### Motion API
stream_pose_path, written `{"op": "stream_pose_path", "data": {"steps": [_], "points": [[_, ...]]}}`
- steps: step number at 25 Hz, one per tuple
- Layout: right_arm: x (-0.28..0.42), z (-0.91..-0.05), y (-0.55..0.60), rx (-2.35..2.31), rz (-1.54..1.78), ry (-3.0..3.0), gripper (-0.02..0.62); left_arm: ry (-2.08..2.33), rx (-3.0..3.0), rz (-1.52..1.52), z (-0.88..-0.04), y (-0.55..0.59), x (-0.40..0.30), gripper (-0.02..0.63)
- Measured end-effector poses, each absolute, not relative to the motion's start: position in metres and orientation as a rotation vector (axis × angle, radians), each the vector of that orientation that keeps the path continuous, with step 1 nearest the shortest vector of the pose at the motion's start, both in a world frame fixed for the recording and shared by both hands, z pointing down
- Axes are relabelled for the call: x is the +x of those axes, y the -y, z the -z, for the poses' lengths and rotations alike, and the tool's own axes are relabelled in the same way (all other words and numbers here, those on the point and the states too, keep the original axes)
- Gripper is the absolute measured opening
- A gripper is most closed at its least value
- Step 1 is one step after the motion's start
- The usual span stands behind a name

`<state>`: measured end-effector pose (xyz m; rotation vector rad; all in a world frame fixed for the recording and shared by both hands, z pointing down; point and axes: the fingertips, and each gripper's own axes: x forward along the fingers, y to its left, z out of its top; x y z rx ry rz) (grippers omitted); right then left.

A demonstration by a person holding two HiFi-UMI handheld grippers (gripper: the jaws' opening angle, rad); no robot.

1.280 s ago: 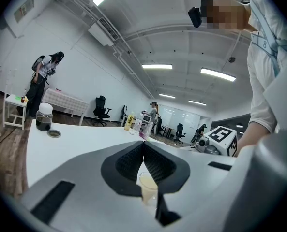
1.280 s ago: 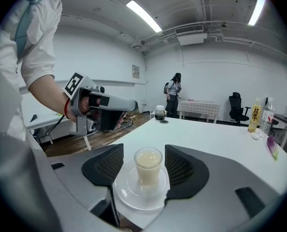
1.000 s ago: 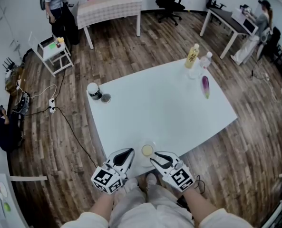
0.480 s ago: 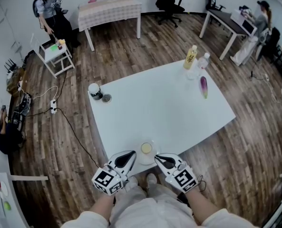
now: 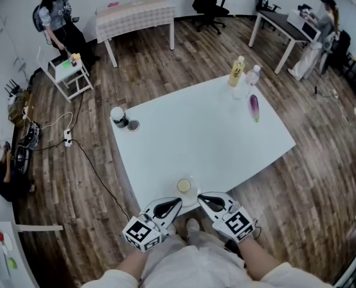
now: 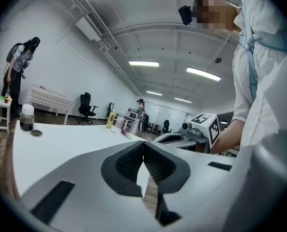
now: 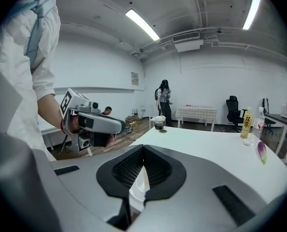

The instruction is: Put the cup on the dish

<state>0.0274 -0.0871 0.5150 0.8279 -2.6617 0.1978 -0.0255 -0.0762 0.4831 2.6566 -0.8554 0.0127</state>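
A small cream cup stands on a pale round dish at the front edge of the white table. My left gripper sits just below and left of the dish, off the table edge, with its pads pressed together and nothing in them. Just right of the dish is my right gripper; its jaws have just been closing and are now shut with nothing between them. A white sliver of the cup or dish shows below its pads.
At the table's far left stand a dark jar with a white lid and a small disc. A yellow bottle, a clear bottle and a purple eggplant lie at the far right. People and desks line the room's edges.
Both grippers have drawn back from the cup toward me, past the table's front edge. The left one has also shifted right. The cup stays on the dish.
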Motion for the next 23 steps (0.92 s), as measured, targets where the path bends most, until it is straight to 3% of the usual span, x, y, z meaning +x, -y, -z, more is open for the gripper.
{"op": "stream_pose_path", "data": {"steps": [23], "points": [[0.034,-0.521,0.096,0.853,-0.208,2.634,0.032,0.876,2.658,-0.028,-0.488,0.081,-0.03,0.003]]}}
